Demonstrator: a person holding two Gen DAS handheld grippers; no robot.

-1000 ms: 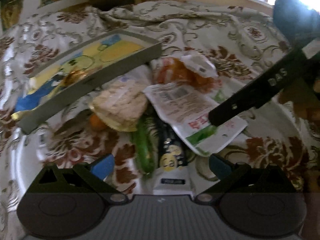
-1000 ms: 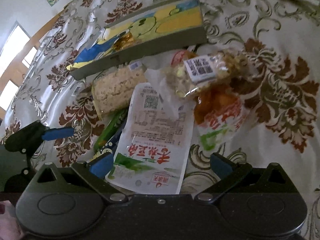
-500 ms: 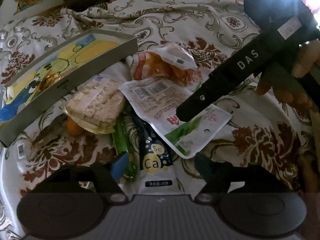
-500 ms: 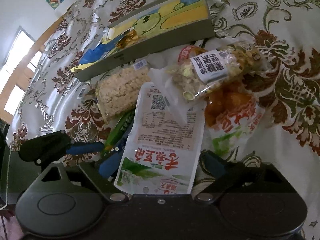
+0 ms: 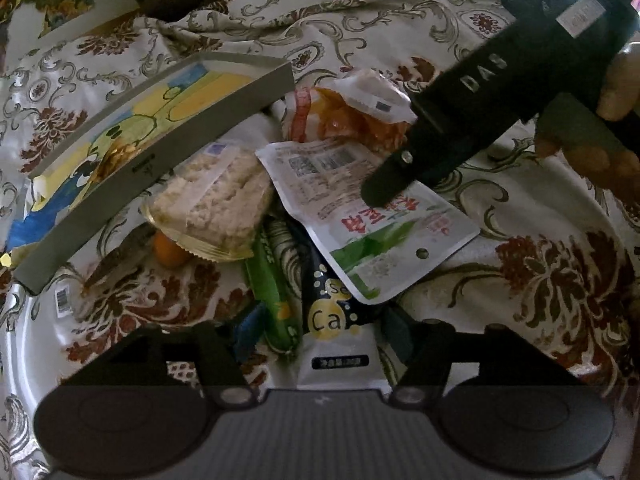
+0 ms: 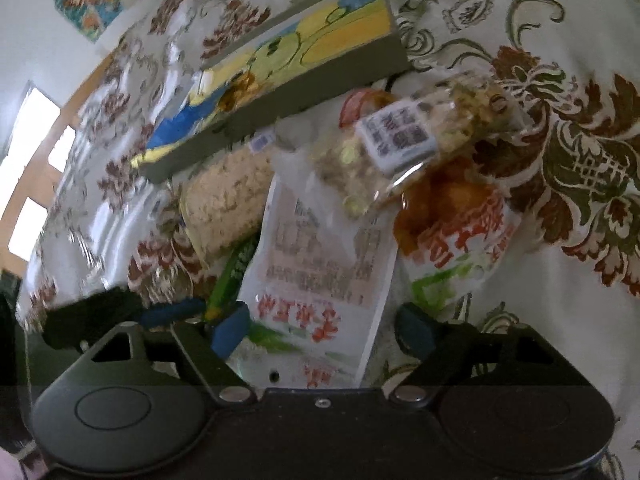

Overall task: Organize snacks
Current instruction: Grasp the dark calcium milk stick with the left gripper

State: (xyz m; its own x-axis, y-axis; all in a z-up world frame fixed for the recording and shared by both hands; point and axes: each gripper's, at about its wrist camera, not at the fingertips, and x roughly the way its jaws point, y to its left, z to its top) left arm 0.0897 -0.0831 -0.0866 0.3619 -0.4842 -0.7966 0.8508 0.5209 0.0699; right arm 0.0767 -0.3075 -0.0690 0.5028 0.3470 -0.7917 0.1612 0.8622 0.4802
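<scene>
Several snacks lie piled on a floral cloth beside a grey box (image 5: 160, 152) with a cartoon-printed floor. My left gripper (image 5: 320, 330) is open, its fingers either side of a dark "Ca" packet (image 5: 334, 320) and a green stick pack (image 5: 272, 288). My right gripper (image 6: 324, 326) is open, its fingers straddling the lower end of a white pouch with red characters (image 6: 320, 272), also in the left wrist view (image 5: 360, 216). A rice cake pack (image 5: 212, 204), an orange snack bag (image 6: 452, 224) and a clear nut bag (image 6: 404, 148) lie above.
The grey box (image 6: 280, 80) holds a gold-wrapped item (image 5: 116, 156). A small orange piece (image 5: 170, 250) lies under the rice cake pack. The right gripper's body (image 5: 480, 100) reaches in from the right. The left gripper's finger (image 6: 168, 312) shows at the right view's lower left.
Both grippers have moved in closer over the pile and their fingers have narrowed. The left now brackets the "Ca" packet and green stick, the right the white pouch's end.
</scene>
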